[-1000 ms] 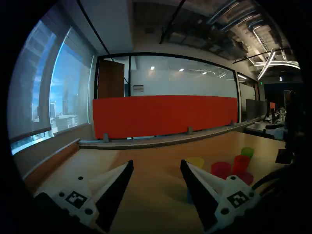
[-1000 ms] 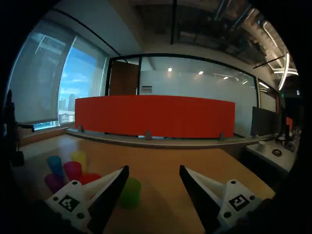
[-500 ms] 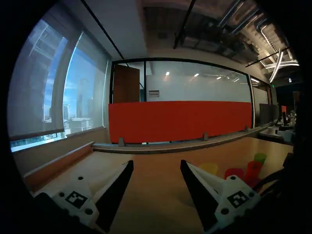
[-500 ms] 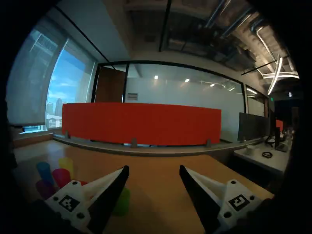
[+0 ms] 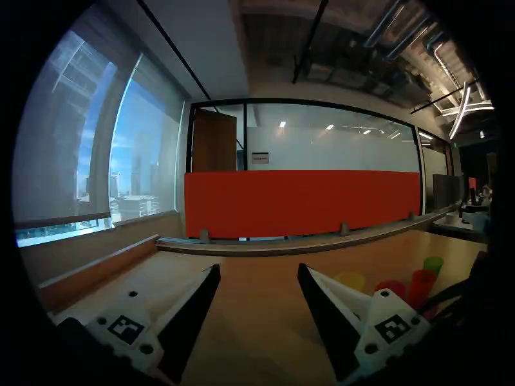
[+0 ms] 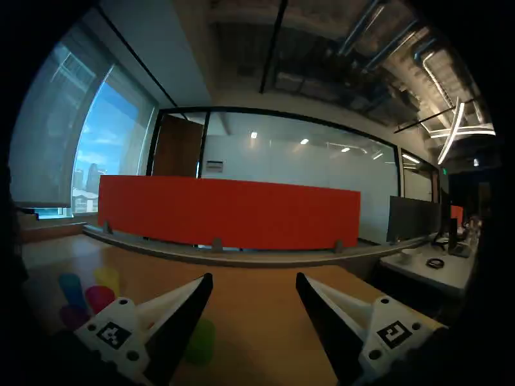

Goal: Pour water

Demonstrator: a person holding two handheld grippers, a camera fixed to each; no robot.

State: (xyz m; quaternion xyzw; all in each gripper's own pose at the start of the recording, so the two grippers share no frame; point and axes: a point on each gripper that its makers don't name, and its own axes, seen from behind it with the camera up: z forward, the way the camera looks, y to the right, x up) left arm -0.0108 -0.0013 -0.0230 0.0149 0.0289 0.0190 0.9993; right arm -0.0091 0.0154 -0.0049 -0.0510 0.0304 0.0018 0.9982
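Observation:
My left gripper (image 5: 257, 278) is open above a wooden table (image 5: 257, 309), with nothing between its fingers. To its right stand several plastic cups: a yellow cup (image 5: 351, 280), a pink cup (image 5: 389, 287), a red cup (image 5: 421, 285) and a green cup (image 5: 433, 265). My right gripper (image 6: 253, 287) is open too and holds nothing. In the right gripper view a green cup (image 6: 201, 341) sits just past the left finger, with a blue cup (image 6: 70, 287), a yellow cup (image 6: 107, 278), a pink cup (image 6: 99, 298) and a purple cup (image 6: 73, 316) farther left.
A long red divider panel (image 5: 302, 202) runs along the table's far edge. Windows (image 5: 84, 154) line the left side. A neighbouring desk (image 6: 428, 270) with a monitor (image 6: 409, 220) stands to the right. A glass-walled room lies behind the divider.
Both grippers have tilted upward, so the cups have slid lower and toward the edges of both views. The jaws have stayed open.

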